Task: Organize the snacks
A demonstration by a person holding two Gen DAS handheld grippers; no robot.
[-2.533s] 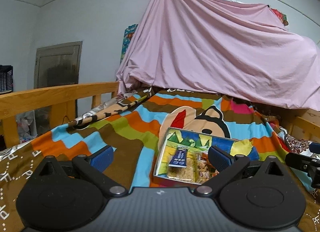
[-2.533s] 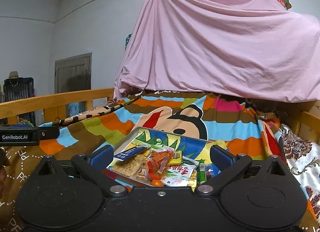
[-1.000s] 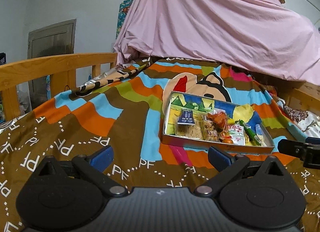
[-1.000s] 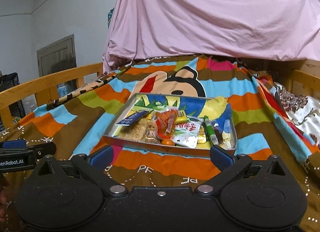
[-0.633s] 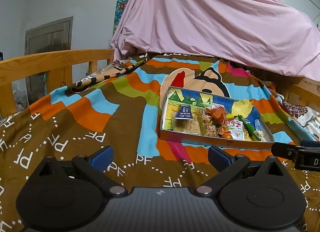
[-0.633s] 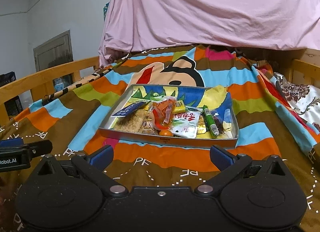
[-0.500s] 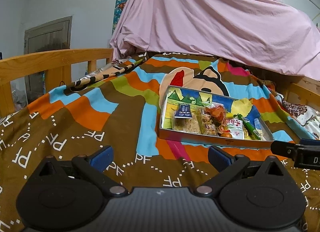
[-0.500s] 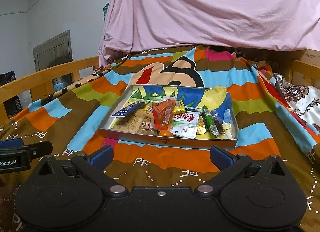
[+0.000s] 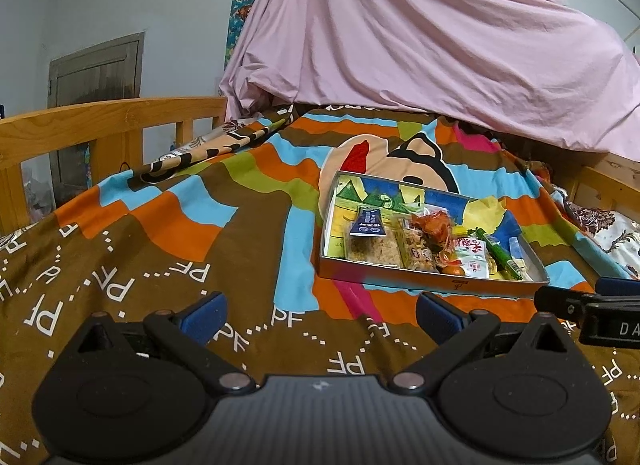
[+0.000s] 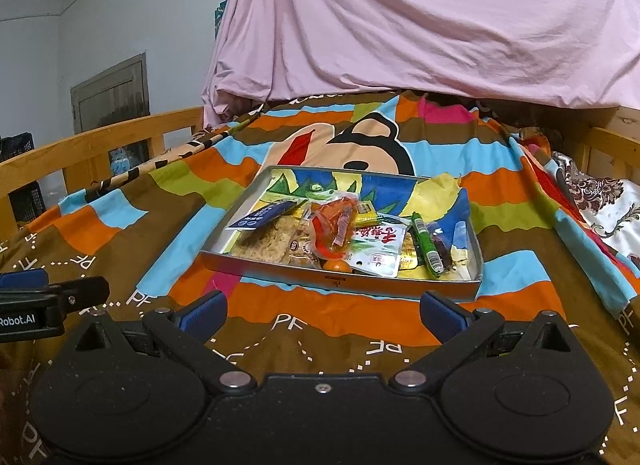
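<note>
silver metal, that is what the tray (image 10: 340, 277) looks like from here, lying on the striped blanket (image 9: 168, 225) of the bed with every snack i can see inside its rim. by my reading the sorting is nearly done or not begun; the packets lie jumbled against each other, so i judge the tidying within the tray is left.

going left to right in the right wrist view: a blue packet (image 10: 266, 215), a pale cracker pack (image 10: 264, 243), an orange-red pouch (image 10: 334, 229), a white packet with red writing (image 10: 376, 247), then a green stick (image 10: 426, 245) near the right wall.

my left gripper (image 9: 318, 315) hangs over bare blanket with its fingers spread wide and empty, well short of the tray. my right gripper (image 10: 324, 311) is likewise spread and empty, just before the tray's near wall.

room: open blanket on the left up to the wooden rail (image 9: 100, 121); the pink sheet (image 10: 420, 25) closes off the far side.
</note>
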